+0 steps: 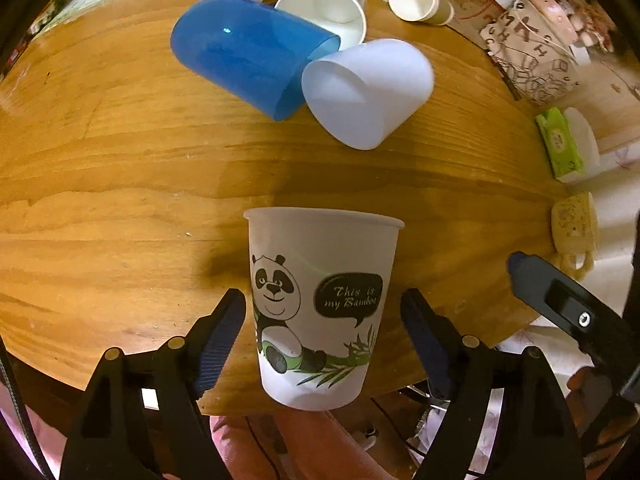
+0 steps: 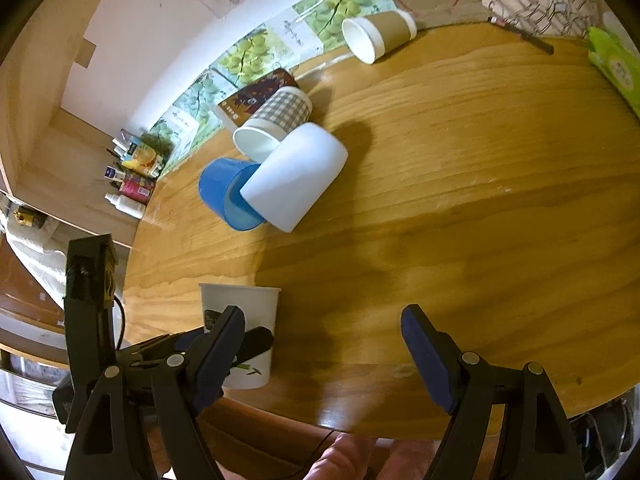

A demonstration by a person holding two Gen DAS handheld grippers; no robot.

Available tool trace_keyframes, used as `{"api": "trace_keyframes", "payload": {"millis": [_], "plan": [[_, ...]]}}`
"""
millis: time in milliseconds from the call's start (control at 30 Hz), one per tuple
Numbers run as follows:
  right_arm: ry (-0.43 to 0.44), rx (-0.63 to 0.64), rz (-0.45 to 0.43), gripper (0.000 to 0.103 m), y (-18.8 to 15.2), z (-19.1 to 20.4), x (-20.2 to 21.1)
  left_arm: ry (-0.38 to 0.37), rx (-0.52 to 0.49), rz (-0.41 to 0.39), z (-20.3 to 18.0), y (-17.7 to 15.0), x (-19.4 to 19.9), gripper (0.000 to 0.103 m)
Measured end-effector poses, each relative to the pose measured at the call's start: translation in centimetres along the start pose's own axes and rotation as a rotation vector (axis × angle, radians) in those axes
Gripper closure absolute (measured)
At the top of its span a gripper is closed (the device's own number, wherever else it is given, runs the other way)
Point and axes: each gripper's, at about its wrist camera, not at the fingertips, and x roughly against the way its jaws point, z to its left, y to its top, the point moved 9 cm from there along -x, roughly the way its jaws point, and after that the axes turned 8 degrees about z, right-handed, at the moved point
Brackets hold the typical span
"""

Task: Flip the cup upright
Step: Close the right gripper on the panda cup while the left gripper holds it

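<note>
A white paper cup with a panda print point(image 1: 322, 304) stands upright near the table's front edge, rim up. My left gripper point(image 1: 323, 316) is open, its two fingers on either side of the cup with a small gap on each side. The cup also shows in the right wrist view point(image 2: 244, 320), low left, partly behind the left gripper. My right gripper point(image 2: 323, 328) is open and empty over the bare wood to the right of the cup. Its finger shows in the left wrist view point(image 1: 560, 300).
On the round wooden table point(image 1: 120, 200), a blue cup point(image 1: 248, 56), a white plastic cup point(image 1: 368, 88), a checked paper cup point(image 2: 276, 120) and a brown-sleeved paper cup point(image 2: 380, 32) lie on their sides at the back. A green tissue pack point(image 1: 560, 144) lies right.
</note>
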Motion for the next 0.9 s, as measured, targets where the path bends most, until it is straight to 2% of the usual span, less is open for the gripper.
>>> {"api": "trace_keyframes", "payload": {"millis": [400,900], "plan": [[0.137,-0.079,0.119,0.022,-0.5,2.4,-3.0,-0.002,-0.096,0.000,0.7,-1.1,0.7,0.020],[0.100,-0.091,0.180,0.022,-1.2,6.2,-6.2,-0.071,-0.176,-0.014,3.0,-3.3,2.2,0.020]]}}
